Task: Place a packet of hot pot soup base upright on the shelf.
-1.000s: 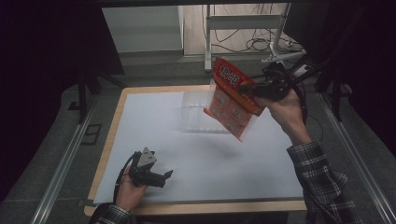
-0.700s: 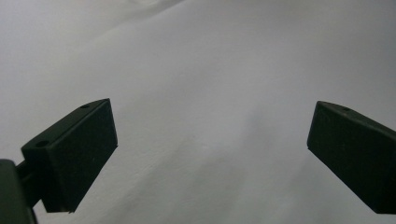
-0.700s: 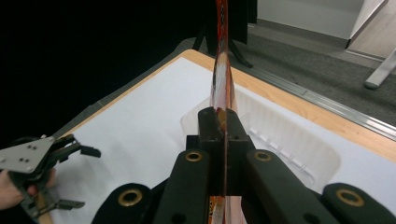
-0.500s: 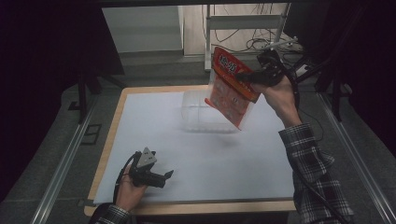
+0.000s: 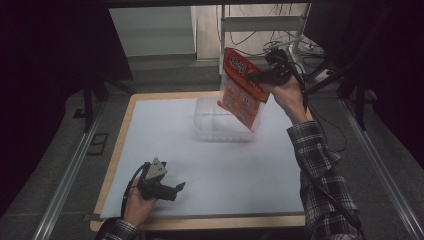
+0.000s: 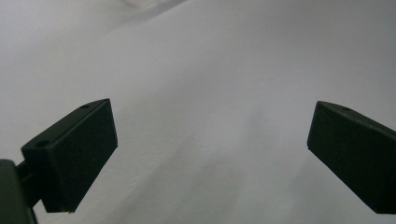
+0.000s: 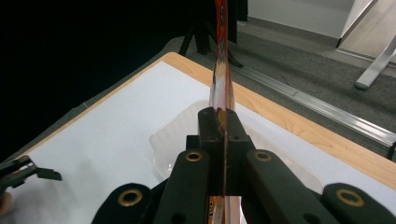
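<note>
White paper covers the table [image 5: 125, 135], and on its near edge the left gripper [image 5: 181, 186] is rested, jaws spread wide and empty. Farther back, a clear plastic container [image 5: 210, 125] is set on the sheet. Above its far right side a red snack bag [image 5: 242, 90] is clamped at its edge by the right gripper [image 7: 219, 114], hung long-axis tilted, its lower corner pointed down over the container.

A wooden-edged table [image 5: 114, 165] under a white sheet [image 5: 165, 135] stands on grey carpet floor [image 5: 60, 145] with metal rails [image 5: 72, 170] either side, dark surroundings, a white metal frame [image 5: 260, 22] and loose cables [image 5: 280, 10] behind.
</note>
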